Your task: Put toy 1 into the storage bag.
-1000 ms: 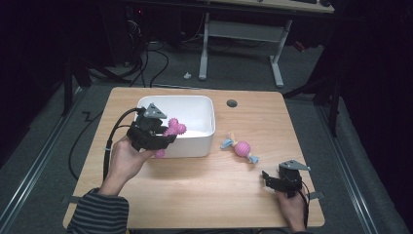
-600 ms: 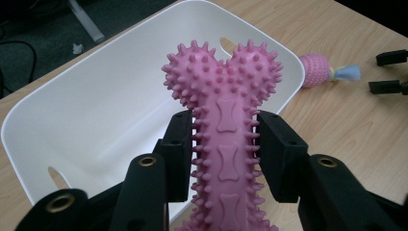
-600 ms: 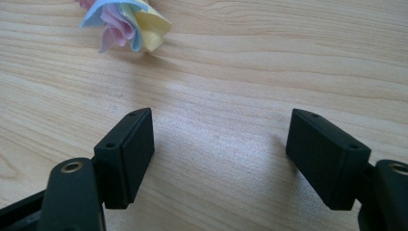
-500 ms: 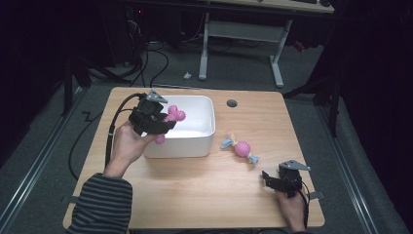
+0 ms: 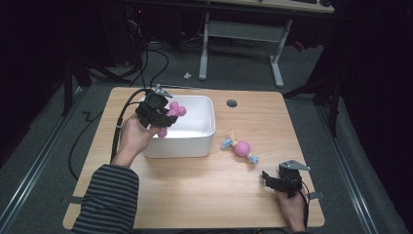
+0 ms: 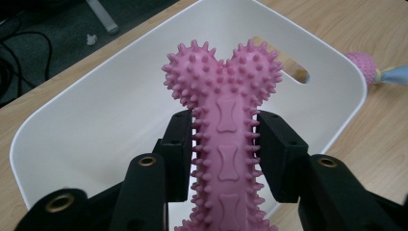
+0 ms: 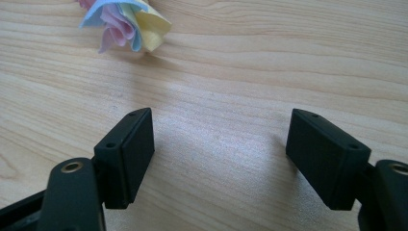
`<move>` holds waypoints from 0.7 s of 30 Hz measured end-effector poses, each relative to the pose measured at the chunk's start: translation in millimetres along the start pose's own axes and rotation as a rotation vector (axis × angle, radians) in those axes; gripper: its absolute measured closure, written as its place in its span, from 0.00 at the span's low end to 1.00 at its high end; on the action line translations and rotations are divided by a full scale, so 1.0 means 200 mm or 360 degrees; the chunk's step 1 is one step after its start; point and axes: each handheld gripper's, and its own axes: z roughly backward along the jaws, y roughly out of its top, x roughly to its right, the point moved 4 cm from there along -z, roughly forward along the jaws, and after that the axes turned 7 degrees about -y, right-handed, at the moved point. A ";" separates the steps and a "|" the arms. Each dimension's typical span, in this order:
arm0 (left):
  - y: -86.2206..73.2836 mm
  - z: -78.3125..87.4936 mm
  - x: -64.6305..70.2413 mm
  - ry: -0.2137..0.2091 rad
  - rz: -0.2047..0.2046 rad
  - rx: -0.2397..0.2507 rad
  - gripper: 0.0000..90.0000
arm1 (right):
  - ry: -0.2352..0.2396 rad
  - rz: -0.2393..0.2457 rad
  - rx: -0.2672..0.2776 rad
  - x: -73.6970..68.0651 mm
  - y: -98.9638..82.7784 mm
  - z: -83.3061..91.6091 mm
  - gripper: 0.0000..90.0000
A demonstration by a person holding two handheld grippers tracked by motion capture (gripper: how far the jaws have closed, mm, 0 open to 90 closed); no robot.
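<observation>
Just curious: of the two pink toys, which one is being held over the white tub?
The spiky pink bone, clamped in the left claw; the pink ball toy lies loose on the table.

Wooden table (image 5: 195, 195), white bin (image 5: 204, 141), pink-and-blue toy (image 5: 239, 148) on it

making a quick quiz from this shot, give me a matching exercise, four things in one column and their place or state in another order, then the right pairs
Things:
1. pink spiky bone toy
2. white bin
3. candy-shaped toy
4. right gripper

Places or states:
A. lies on the bare table to the right of the bin
B. jaws wide apart, nothing between them
C. clamped between the left gripper jaws
D. stands on the table under the held toy

Pairs: 1-C, 2-D, 3-A, 4-B
</observation>
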 end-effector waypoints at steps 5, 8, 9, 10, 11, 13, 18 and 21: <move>0.00 -0.04 -0.02 0.0031 0.0010 -0.0009 0.66 | 0.0000 0.0000 0.0000 0.00 0.00 0.00 0.28; 0.00 -0.07 -0.04 0.0039 0.0021 -0.0017 0.66 | 0.0000 -0.0002 0.0000 0.00 0.00 0.00 0.28; 0.00 -0.08 -0.04 0.0036 0.0025 -0.0021 0.65 | 0.0000 0.0000 0.0000 0.00 0.00 0.00 0.28; 0.00 -0.08 -0.04 0.0038 0.0028 -0.0020 0.65 | 0.0000 0.0000 0.0000 0.00 0.00 0.00 0.28; 0.00 -0.08 -0.04 0.0038 0.0028 -0.0020 0.65 | 0.0000 0.0000 0.0000 0.00 0.00 0.00 0.28; 0.00 -0.10 -0.06 0.0028 0.0046 -0.0025 0.65 | 0.0000 0.0000 0.0000 0.00 0.00 0.00 0.28; -0.02 -0.13 -0.06 0.0040 0.0039 -0.0046 0.65 | 0.0000 0.0000 0.0000 0.00 0.00 0.00 0.28; -0.02 -0.14 -0.07 0.0051 0.0030 -0.0052 0.65 | 0.0000 0.0000 0.0000 0.00 0.00 0.00 0.28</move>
